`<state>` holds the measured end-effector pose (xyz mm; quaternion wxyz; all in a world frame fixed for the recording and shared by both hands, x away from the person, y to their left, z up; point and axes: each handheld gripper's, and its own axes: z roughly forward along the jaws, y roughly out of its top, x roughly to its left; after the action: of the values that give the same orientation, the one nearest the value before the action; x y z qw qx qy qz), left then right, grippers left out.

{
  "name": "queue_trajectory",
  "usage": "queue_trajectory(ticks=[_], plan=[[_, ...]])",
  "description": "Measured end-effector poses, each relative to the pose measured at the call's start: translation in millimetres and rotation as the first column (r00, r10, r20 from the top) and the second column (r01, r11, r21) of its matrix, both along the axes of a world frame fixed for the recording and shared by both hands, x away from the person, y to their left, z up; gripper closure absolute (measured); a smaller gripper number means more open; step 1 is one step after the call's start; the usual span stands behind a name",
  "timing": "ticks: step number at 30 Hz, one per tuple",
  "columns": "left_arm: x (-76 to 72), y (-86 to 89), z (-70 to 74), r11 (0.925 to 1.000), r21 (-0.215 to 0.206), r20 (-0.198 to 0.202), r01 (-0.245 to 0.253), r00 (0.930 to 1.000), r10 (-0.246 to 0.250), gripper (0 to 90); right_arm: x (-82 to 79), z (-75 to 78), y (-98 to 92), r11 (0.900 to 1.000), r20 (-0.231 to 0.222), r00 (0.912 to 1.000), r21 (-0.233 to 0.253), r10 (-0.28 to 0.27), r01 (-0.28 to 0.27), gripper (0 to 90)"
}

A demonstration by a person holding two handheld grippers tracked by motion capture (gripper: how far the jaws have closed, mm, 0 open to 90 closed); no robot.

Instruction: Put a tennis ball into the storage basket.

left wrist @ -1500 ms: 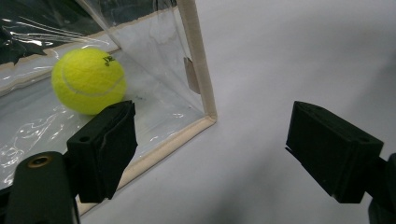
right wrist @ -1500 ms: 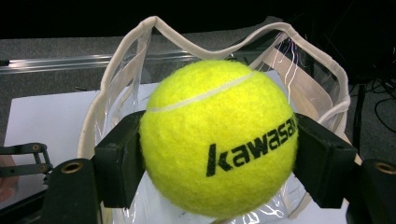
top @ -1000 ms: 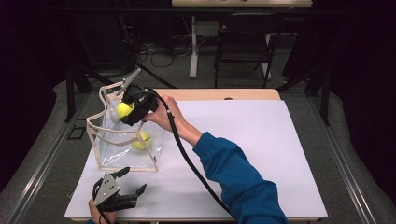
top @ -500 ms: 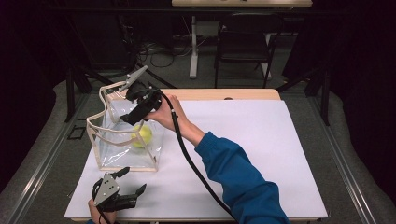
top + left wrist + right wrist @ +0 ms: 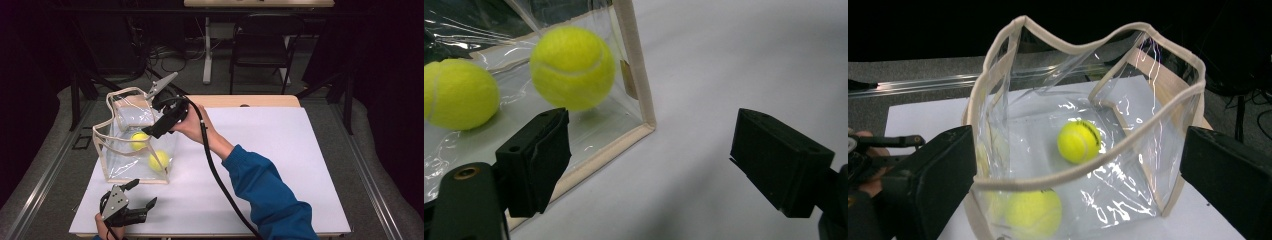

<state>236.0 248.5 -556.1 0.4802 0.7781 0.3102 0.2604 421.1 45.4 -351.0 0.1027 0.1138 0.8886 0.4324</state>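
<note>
A clear plastic bag [image 5: 102, 150] with beige trim stands open-topped at the table's left. Inside it are two yellow tennis balls, one toward the back [image 5: 138, 140] and one nearer the front [image 5: 158, 160]. My right gripper [image 5: 152, 131] hovers over the bag's mouth, open and empty. In the right gripper view its jaws stand wide on either side of the bag's rim [image 5: 1083, 167], with one ball [image 5: 1078, 141] below and the other ball [image 5: 1034, 212] nearer. My left gripper [image 5: 144, 192] rests open near the front edge. Its jaws point at the bag's front corner [image 5: 636, 75] and both balls [image 5: 572, 67] [image 5: 459, 94].
A white sheet [image 5: 280, 165] covers the table, with wide free room to the right of the bag. The right gripper's black cable [image 5: 215, 170] trails across the sheet along the blue sleeve [image 5: 265, 190]. A chair [image 5: 260, 45] and desk legs stand behind the table.
A second ago the right gripper held a tennis ball above the bag. It has opened, and the ball now sits inside with the other one. The left gripper has stayed put.
</note>
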Motion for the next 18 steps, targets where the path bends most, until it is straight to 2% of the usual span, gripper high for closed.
queue_trajectory(ticks=[18], plan=[[0.2, -1.7, -0.1, 0.9998, 0.018, -0.002, -0.007, 1.0, 0.007, 16.1, -10.3, -20.7, -34.9, 0.999, -0.03, 0.9995, -0.036, -0.012, 0.011, 0.0]])
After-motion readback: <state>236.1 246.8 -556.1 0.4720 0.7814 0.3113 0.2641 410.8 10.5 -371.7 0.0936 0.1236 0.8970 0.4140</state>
